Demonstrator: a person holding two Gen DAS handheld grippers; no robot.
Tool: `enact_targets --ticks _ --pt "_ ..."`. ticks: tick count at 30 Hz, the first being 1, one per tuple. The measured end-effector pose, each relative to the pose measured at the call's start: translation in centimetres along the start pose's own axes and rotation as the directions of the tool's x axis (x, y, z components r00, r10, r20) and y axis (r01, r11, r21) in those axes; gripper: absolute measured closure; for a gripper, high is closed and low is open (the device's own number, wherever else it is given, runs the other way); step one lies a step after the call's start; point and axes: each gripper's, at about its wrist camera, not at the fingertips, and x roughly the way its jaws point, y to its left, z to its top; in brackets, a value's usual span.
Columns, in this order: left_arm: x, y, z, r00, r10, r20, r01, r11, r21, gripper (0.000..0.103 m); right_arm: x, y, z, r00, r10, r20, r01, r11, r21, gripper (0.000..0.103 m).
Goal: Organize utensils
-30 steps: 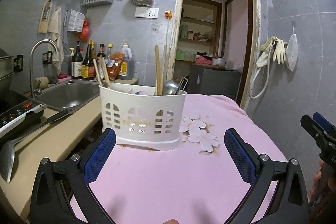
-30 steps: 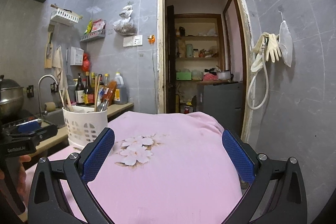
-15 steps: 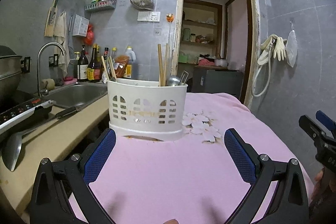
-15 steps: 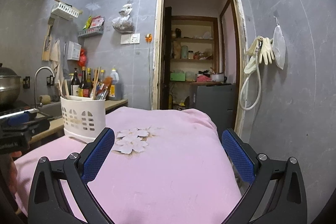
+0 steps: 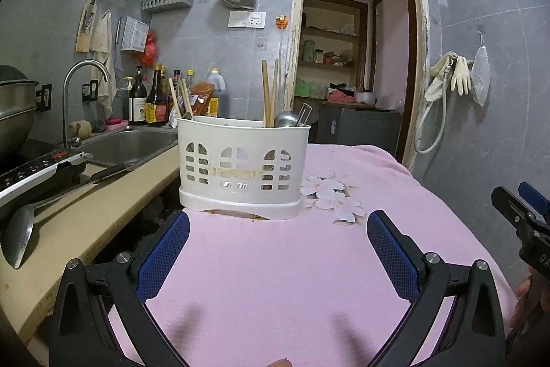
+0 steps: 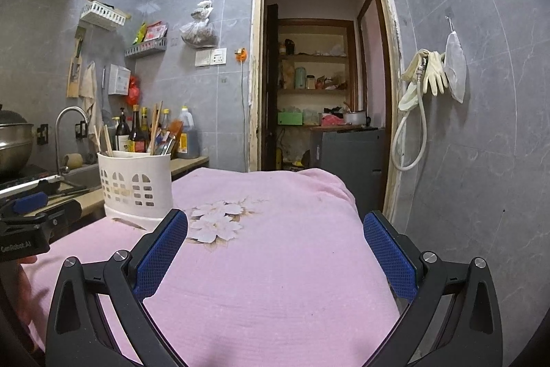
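A white perforated utensil holder (image 5: pixel 242 169) stands on the pink cloth-covered table (image 5: pixel 275 263). It holds wooden chopsticks (image 5: pixel 267 97) and a metal ladle (image 5: pixel 287 119). It also shows in the right wrist view (image 6: pixel 135 184) at the left. My left gripper (image 5: pixel 277 245) is open and empty, low over the cloth, just short of the holder. My right gripper (image 6: pixel 275 245) is open and empty over the cloth, to the right of the holder. The right gripper's side shows at the left wrist view's right edge (image 5: pixel 519 212).
A counter (image 5: pixel 68 229) at the left carries a sink (image 5: pixel 127 145), a tap, sauce bottles (image 5: pixel 147 102), an induction hob (image 5: pixel 37 167) and a metal spatula (image 5: pixel 20 233). A doorway (image 6: pixel 319 92) opens behind the table. Gloves and a hose (image 6: pixel 426 78) hang on the right wall.
Both cameras have dropped lower and tilted up, so the holder is seen more from the side. Both grippers stay open and empty.
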Motion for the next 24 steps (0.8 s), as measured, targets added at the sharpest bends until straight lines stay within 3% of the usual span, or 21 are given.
enact_targets --ticks 24 --pt "-0.11 0.66 0.06 1.000 0.027 0.007 -0.027 1.000 -0.011 0.002 0.03 0.21 -0.13 1.000 -0.025 -0.019 0.024 1.000 -0.010 0.000"
